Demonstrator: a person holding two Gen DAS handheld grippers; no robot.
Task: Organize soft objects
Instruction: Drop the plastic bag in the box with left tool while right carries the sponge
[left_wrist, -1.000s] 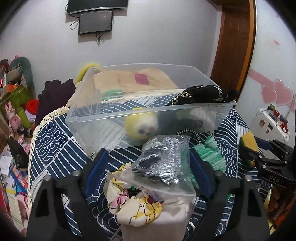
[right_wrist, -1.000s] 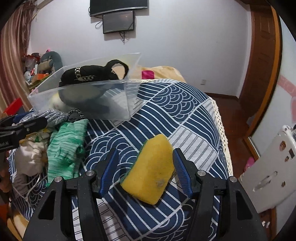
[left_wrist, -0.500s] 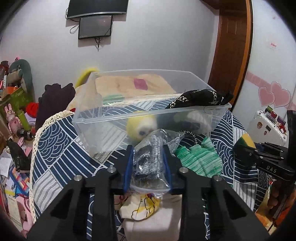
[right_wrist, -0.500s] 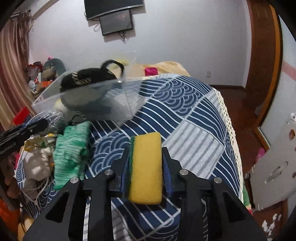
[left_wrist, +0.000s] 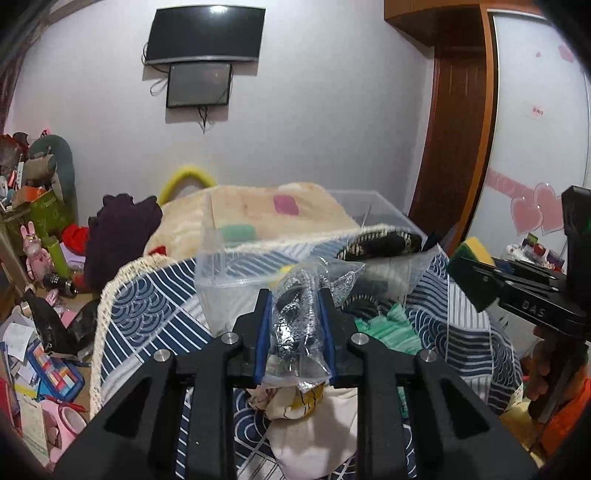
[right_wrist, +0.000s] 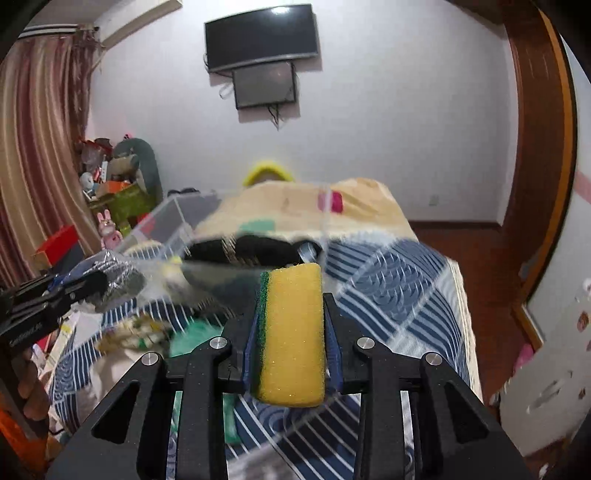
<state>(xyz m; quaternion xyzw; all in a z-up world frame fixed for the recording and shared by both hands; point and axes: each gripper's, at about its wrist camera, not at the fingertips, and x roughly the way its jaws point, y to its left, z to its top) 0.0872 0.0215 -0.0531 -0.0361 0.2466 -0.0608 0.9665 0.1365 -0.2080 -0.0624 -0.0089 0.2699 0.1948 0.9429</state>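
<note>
My left gripper (left_wrist: 295, 299) is shut on a clear plastic bag of silver-grey fabric (left_wrist: 299, 314), lifted above the bed. My right gripper (right_wrist: 291, 302) is shut on a yellow sponge with a green scouring side (right_wrist: 293, 332), also lifted; it shows at the right of the left wrist view (left_wrist: 471, 251). A clear plastic bin (left_wrist: 229, 269) stands ahead on the blue wave-pattern bedspread (left_wrist: 147, 306), with a black studded item (left_wrist: 384, 243) over its rim. A green knitted cloth (left_wrist: 388, 328) and a floral cloth (left_wrist: 291, 402) lie below my left gripper.
A beige blanket (left_wrist: 258, 214) lies behind the bin. Dark clothes (left_wrist: 122, 236) are heaped at the left. Toys and boxes clutter the floor (left_wrist: 40, 362) at the left. A brown door (left_wrist: 458, 129) is at the right, screens (left_wrist: 199, 88) on the wall.
Both grippers closed, the left on the bag and the right on the sponge, and then lifted them off the bed towards the bin.
</note>
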